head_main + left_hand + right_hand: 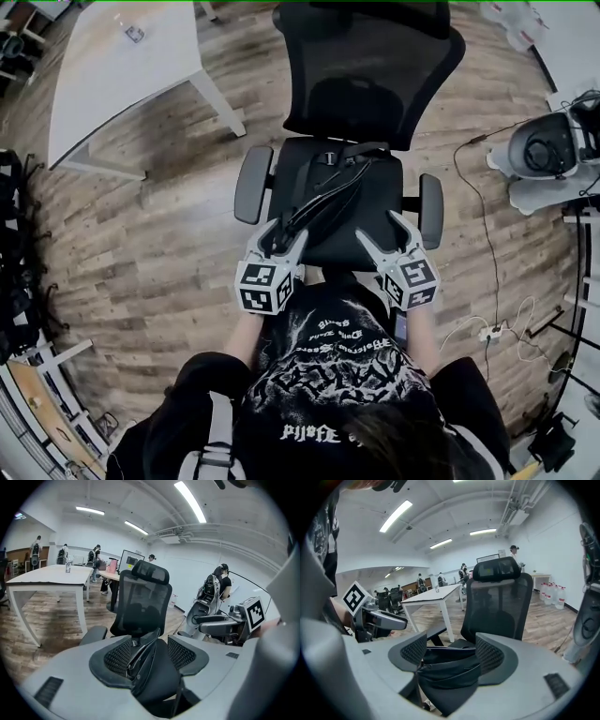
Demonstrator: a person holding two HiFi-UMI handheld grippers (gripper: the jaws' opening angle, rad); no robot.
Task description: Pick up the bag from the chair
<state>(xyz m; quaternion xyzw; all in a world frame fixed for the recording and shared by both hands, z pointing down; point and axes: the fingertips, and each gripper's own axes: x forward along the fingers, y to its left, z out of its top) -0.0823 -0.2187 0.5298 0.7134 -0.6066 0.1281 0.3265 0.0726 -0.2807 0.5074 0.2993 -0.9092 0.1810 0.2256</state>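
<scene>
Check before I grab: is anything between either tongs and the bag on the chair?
Nothing visible does. Left tongs and right tongs hang open at the bag, lying uncovered on the chair.

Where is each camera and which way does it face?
Head view: on head, facing steeply down at chair, bag; shirt, left gripper, right gripper show.
Left gripper view: on left gripper, facing bag, backrest; its open jaws show.
Right gripper view: on right gripper, facing likewise; its jaws show.
Both gripper views share the bag.
</scene>
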